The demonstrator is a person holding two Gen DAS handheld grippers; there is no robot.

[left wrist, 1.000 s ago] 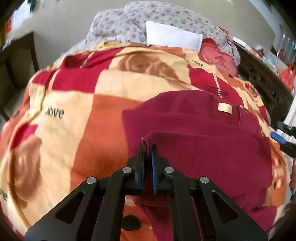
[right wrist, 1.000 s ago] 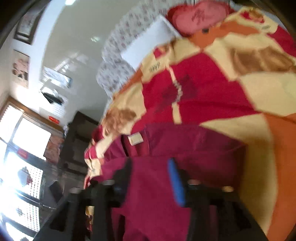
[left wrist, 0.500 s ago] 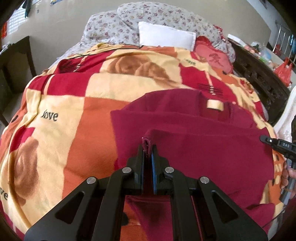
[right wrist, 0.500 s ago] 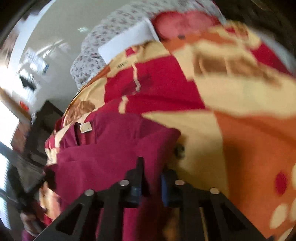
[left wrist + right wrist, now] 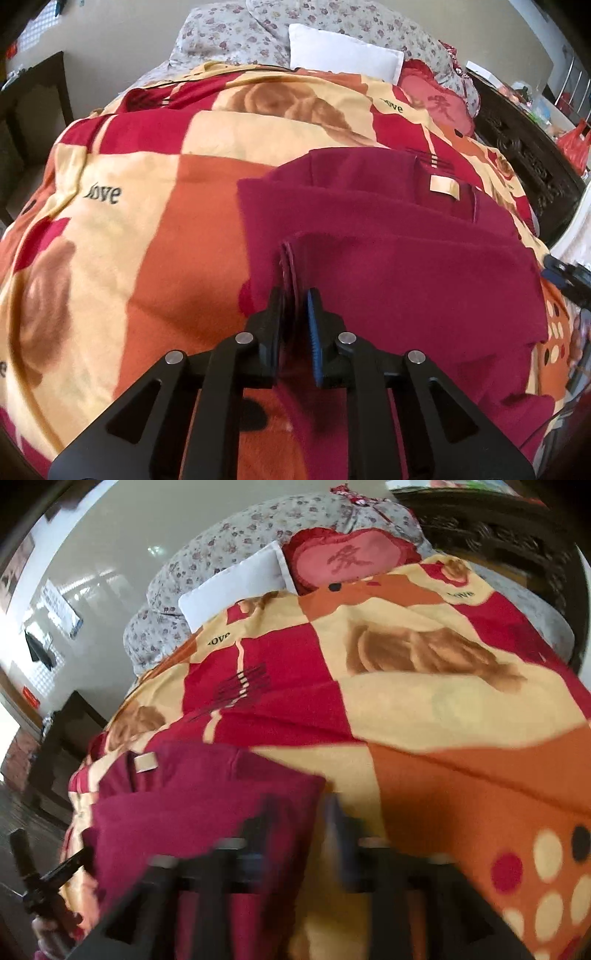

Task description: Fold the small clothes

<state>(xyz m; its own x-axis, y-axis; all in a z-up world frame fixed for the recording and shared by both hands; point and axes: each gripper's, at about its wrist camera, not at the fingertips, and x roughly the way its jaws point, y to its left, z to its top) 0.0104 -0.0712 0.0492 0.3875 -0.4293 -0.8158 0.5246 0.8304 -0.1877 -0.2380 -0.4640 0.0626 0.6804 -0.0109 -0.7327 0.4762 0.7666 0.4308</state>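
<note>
Two grippers work over the bed's blanket (image 5: 155,206): the left gripper (image 5: 295,306), parted, straddles a fold of the maroon garment (image 5: 406,280), while the right gripper (image 5: 299,812), blurred, stands open at its three-o'clock edge.

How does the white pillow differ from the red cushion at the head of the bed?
The white pillow is plain, while the red cushion bears a character on its pink face. The pillow is rectangular; the cushion is heart-shaped. Both rest against the floral bedding, side by side.
</note>
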